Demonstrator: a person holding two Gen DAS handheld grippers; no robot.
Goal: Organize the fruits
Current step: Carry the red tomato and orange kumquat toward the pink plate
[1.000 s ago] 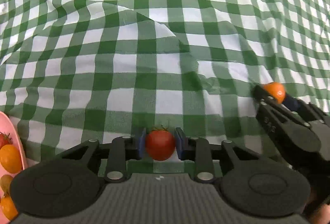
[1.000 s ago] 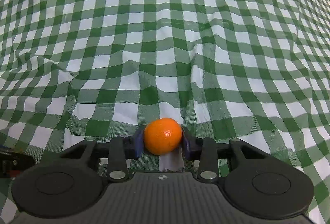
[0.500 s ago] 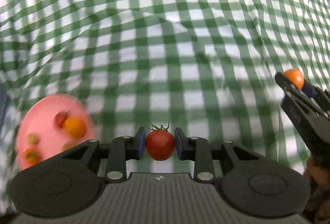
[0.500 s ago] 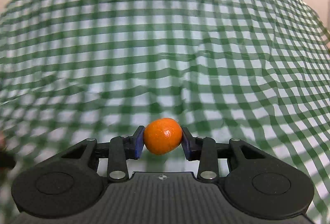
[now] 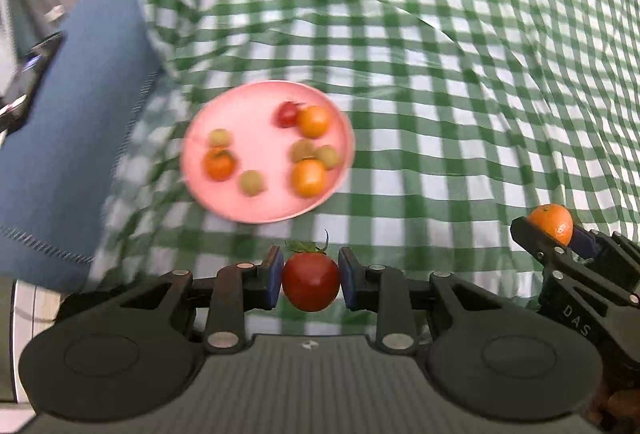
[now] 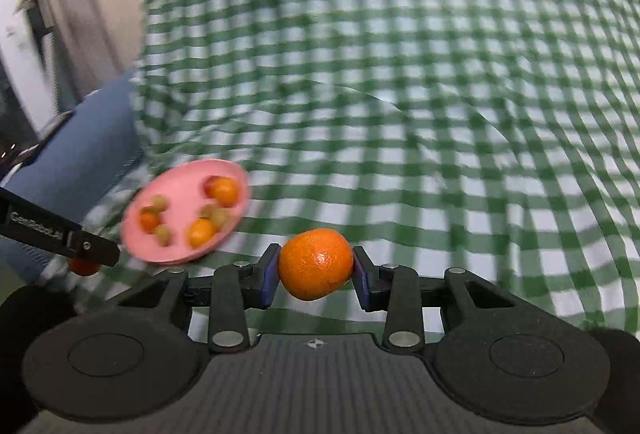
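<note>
My left gripper (image 5: pixel 311 280) is shut on a red tomato (image 5: pixel 311 285) with a green stem, held above the cloth just short of a pink plate (image 5: pixel 240 206). The plate holds several small fruits: oranges, tomatoes and pale green ones. My right gripper (image 6: pixel 316 266) is shut on a small orange mandarin (image 6: pixel 315 263). It also shows at the right edge of the left wrist view (image 5: pixel 560 234) with the mandarin (image 5: pixel 551 222). In the right wrist view the plate (image 6: pixel 176 254) lies to the left, and the left gripper's finger (image 6: pixel 56 238) crosses in front of it.
A green and white checked cloth (image 5: pixel 440 94) with wrinkles covers the table. A blue cushion or fabric (image 5: pixel 68 138) lies at the left edge beside the plate. A wall and a curtain (image 6: pixel 60 14) stand beyond the table's left side.
Both grippers have lifted and swung left with their fruit. The pink plate has come from the left edge to the middle of the left view and has entered the right view.
</note>
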